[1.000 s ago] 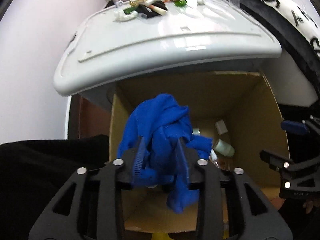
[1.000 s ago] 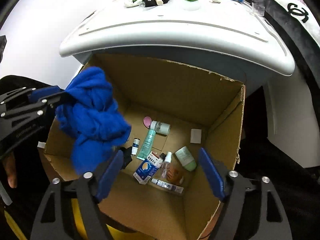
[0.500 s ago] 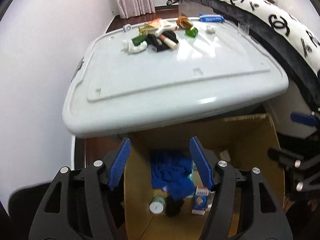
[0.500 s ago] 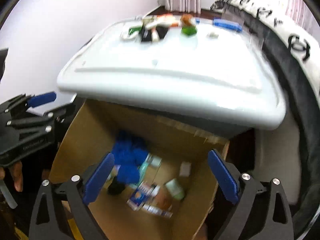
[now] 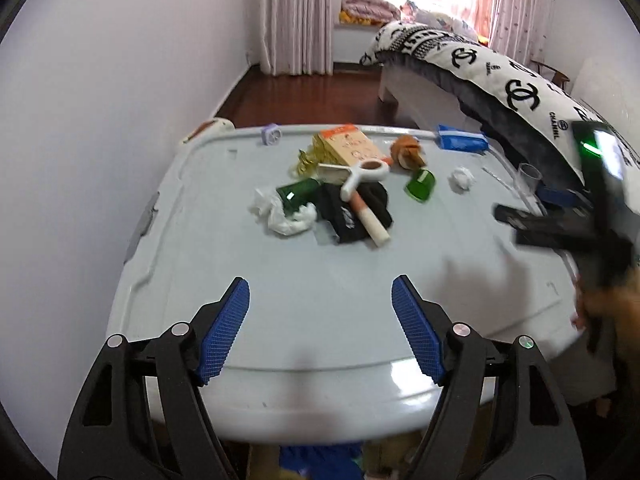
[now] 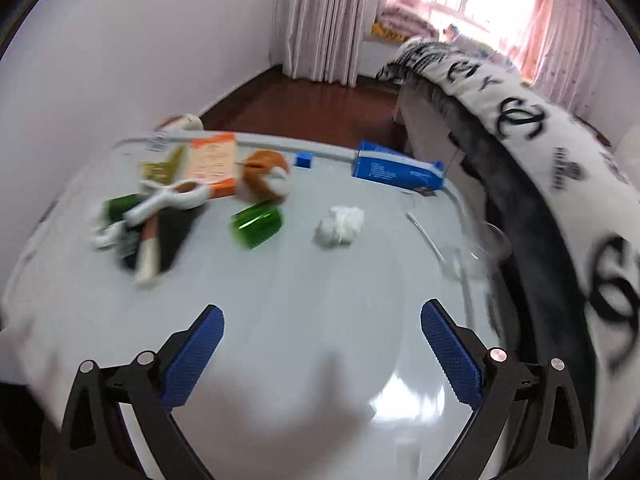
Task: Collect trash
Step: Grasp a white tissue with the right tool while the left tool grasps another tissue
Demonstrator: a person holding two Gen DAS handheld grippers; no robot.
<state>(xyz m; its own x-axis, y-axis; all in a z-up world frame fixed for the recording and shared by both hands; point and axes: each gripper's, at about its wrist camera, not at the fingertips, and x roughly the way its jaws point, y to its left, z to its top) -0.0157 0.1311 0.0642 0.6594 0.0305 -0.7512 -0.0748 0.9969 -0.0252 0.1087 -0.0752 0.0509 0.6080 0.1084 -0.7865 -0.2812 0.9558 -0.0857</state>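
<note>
1. Grippers: we see the left gripper (image 5: pixel 320 292) over the near edge of the pale grey plastic lid (image 5: pixel 320 280), its blue-padded jaws opening with nothing between them. The right gripper (image 6: pixel 322 320) hangs over the same lid with its jaws spread wide and empty.
2. We note the right gripper also shows at the right edge of the left wrist view, blurred, with part of a hand (image 5: pixel 608 304) behind it.
3. Trash on the far half of the lid, left cluster: crumpled white tissue (image 5: pixel 280 216) touching a dark green bottle (image 5: pixel 298 196); a black cloth piece (image 5: pixel 356 212) just beside them; a white tube with an orange end (image 5: pixel 370 220) lying across the cloth; a white plastic loop-handled tool (image 5: pixel 362 174) on top.
4. Behind that cluster we log an orange and cream flat carton (image 5: pixel 348 146) and gold foil scraps (image 5: pixel 308 160).
5. Further right: a brown and white round object (image 6: pixel 266 174), a translucent green plastic cup on its side (image 6: pixel 258 224), a small white tissue ball (image 6: pixel 340 226) standing apart, and a blue flat packet (image 6: pixel 396 170) at the far rim.
6. A clear plastic cup (image 5: pixel 528 176) sits at the lid's right edge.
7. We see a blue cloth (image 5: pixel 320 460) below the lid's near edge, partly hidden.
8. A bed with a black-and-white patterned blanket (image 6: pixel 560 152) runs along the right.
</note>
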